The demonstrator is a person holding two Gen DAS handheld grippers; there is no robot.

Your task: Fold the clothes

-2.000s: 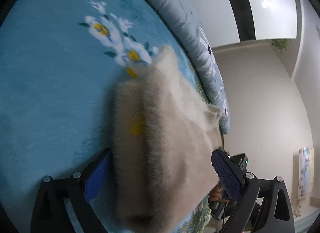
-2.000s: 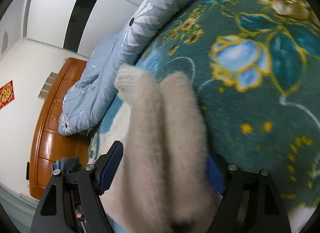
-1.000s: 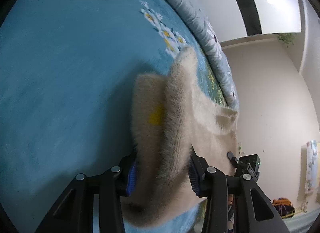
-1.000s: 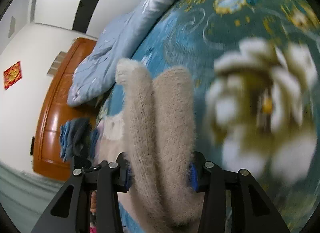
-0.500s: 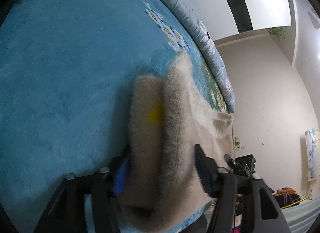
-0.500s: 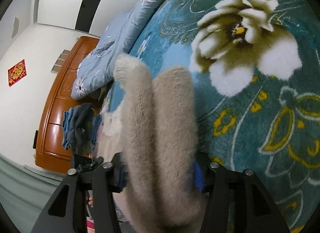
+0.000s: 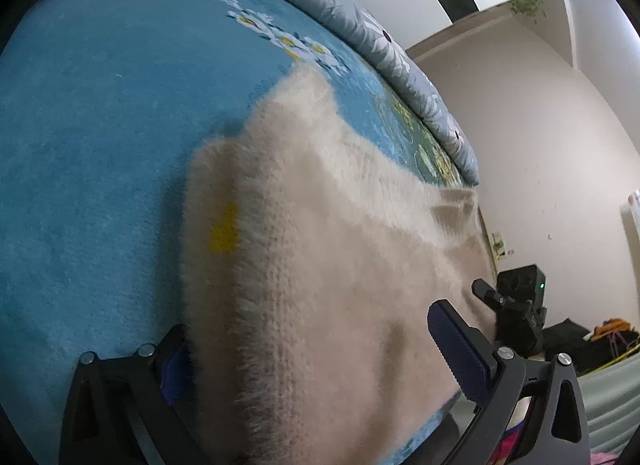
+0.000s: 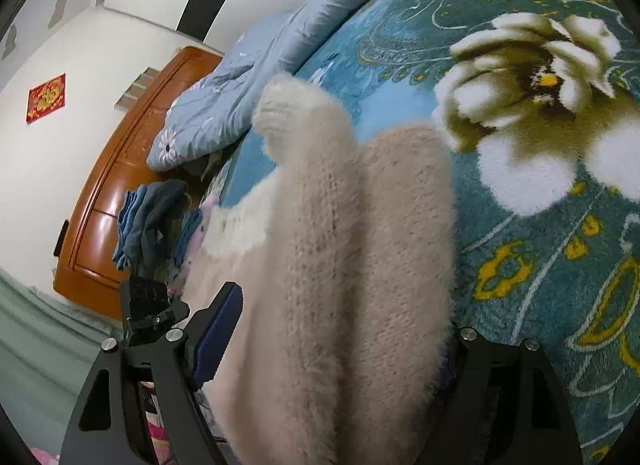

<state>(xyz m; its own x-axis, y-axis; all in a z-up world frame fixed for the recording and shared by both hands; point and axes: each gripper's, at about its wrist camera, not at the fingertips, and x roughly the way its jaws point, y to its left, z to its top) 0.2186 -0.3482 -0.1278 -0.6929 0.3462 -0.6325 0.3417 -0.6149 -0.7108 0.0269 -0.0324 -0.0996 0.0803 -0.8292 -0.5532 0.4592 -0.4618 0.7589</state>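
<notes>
A fuzzy cream sweater (image 7: 320, 249) with a small yellow patch lies folded on the blue flowered blanket (image 7: 100, 125). My left gripper (image 7: 316, 361) straddles its near edge. Its jaws are opening: the right pad (image 7: 456, 349) stands clear of the knit, and fur half hides the left pad (image 7: 176, 369). In the right wrist view the sweater (image 8: 352, 245) runs up between the fingers of my right gripper (image 8: 334, 349). These jaws are opening too; the left pad (image 8: 216, 337) sits just off the cloth and the other is buried in fur. Each view shows the other gripper beyond the sweater.
A pale blue quilt (image 8: 248, 77) with white flowers lies along the far side of the bed. Behind it stands a wooden headboard (image 8: 112, 193), with a pile of blue-grey clothes (image 8: 152, 217) in front. Bags and dark items sit on the floor (image 7: 592, 337) by the wall.
Both grippers pinched the folded sweater a second ago; both pairs of jaws have since spread wide. The sweater has dropped and spread flatter on the blanket.
</notes>
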